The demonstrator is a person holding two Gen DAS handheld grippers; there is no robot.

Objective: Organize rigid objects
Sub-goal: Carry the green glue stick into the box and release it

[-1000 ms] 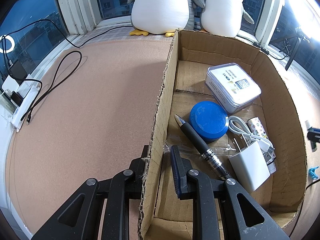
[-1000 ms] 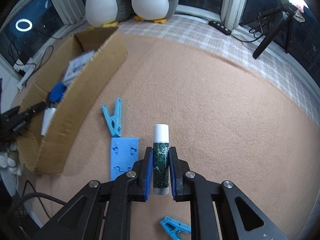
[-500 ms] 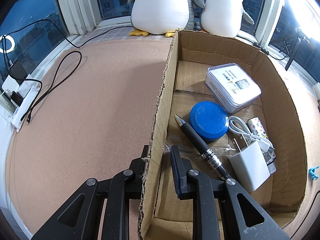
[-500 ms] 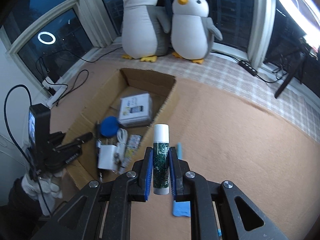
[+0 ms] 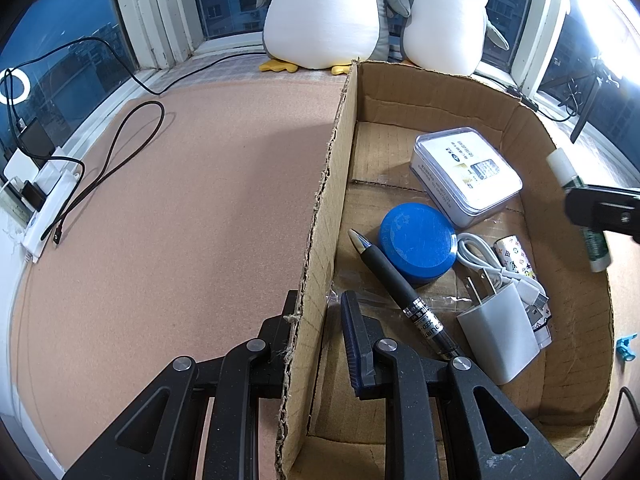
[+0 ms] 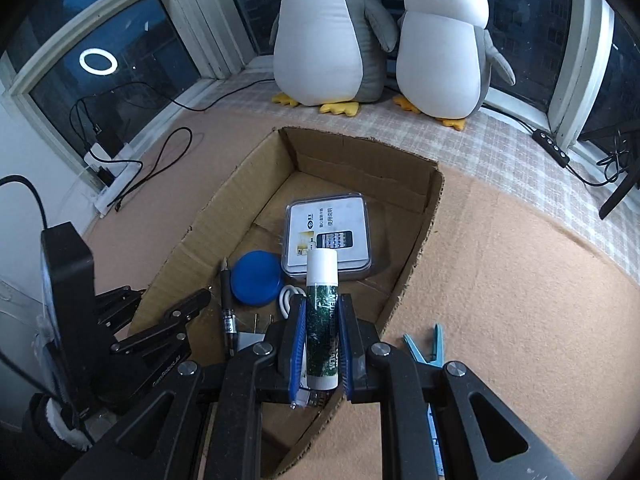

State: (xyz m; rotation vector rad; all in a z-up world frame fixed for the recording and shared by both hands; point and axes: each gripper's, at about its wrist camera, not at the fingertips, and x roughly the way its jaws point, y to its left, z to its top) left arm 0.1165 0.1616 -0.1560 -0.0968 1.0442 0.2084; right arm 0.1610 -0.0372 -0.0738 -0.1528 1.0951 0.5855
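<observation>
An open cardboard box [image 5: 328,184] sits on the tan carpet, and my left gripper [image 5: 318,300] is shut on its left wall near the front corner. Inside lie a clear case with a white card [image 5: 466,174], a blue round lid [image 5: 416,248], a black pen [image 5: 400,288], a white charger with its cable [image 5: 496,332] and a small patterned tube [image 5: 516,256]. My right gripper [image 6: 322,300] is shut on a green tube with a white cap [image 6: 320,268], held above the box's [image 6: 360,168] right front part. The same tube [image 5: 560,164] shows at the left wrist view's right edge.
Two plush penguins [image 6: 320,32] stand on the checked sill behind the box. A power strip with cables [image 5: 44,200] lies at the far left. A blue clothespin [image 6: 426,348] rests on the carpet right of the box. A gloved hand [image 6: 52,424] holds the left gripper.
My right gripper has carried the tube from over the carpet to above the box, so box and penguins look nearer. The tube now appears in the left wrist view. The left gripper is unmoved.
</observation>
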